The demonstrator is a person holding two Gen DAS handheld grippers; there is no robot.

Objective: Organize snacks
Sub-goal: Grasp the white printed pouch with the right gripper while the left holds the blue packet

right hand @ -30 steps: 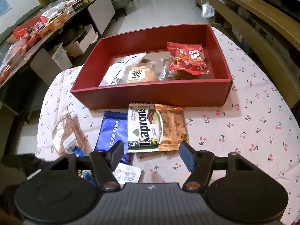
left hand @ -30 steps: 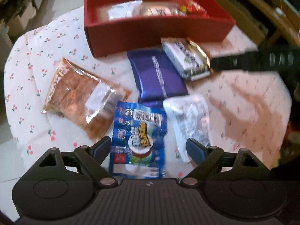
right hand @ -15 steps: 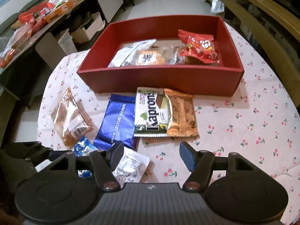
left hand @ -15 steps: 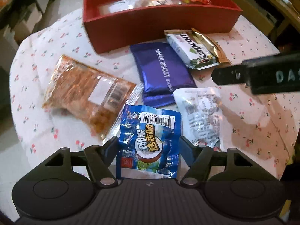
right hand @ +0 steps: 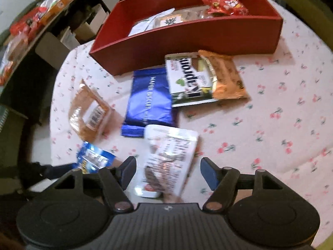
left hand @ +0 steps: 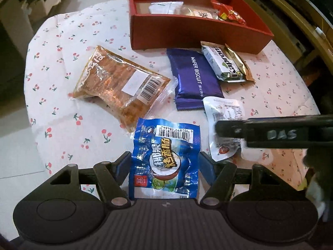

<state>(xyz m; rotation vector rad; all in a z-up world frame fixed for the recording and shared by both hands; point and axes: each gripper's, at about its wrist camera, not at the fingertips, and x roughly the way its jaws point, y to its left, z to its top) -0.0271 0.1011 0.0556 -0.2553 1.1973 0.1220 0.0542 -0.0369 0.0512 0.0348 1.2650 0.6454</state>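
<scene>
Tablecloth (left hand: 62,66), white with a cherry print, is spread under everything. At far left an orange-brown snack pack (left hand: 118,85) with a barcode label is laid flat, well apart from the red box (left hand: 187,33). Just right of it and nearer the camera, the blue snack pouch (left hand: 164,160) is clamped between the pads of the left gripper (left hand: 165,166); both blue pads are pressed on its side edges, and its barcode end is pointed away from the camera. A purple wafer biscuit pack (left hand: 193,81) is laid flat past the pouch, just in front of the box wall. Beside it to the right, a Kaprons wafer pack (left hand: 224,62) is overlapped with an orange-gold wrapper (right hand: 224,77), both near the box. Inside the box are seen a white sachet (left hand: 166,7), a pale biscuit pack (left hand: 199,13) and a red candy bag (left hand: 226,13).

A white printed packet (right hand: 168,158) is framed between the pads of the right gripper (right hand: 168,170). Its jaws have just been opening; clear gaps are seen on both sides, so nothing is gripped. The wrist view is motion-blurred.
</scene>
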